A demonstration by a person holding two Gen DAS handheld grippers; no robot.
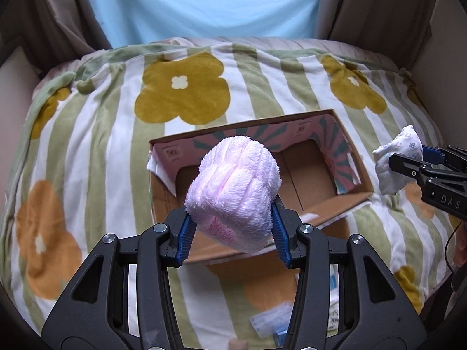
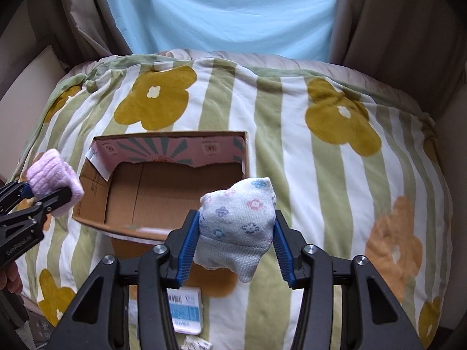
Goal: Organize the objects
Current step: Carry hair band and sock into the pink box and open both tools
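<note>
The left gripper (image 1: pixel 233 233) grips a fluffy pink sock bundle (image 1: pixel 233 192) between its blue fingers (image 1: pixel 186 239), held above the near edge of the open cardboard box (image 1: pixel 309 160). The right gripper (image 2: pixel 236 248) is clamped on a white floral sock bundle (image 2: pixel 236 224), held just right of the box's near right corner. The box lies on a flowered, striped blanket (image 2: pixel 321 175). A barcoded packet (image 2: pixel 186 309) lies on the blanket nearer than the box.

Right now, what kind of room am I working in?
Probably a bedroom: a flower-patterned blanket covers a bed, with curtains behind. An open cardboard box sits on the blanket.
</note>
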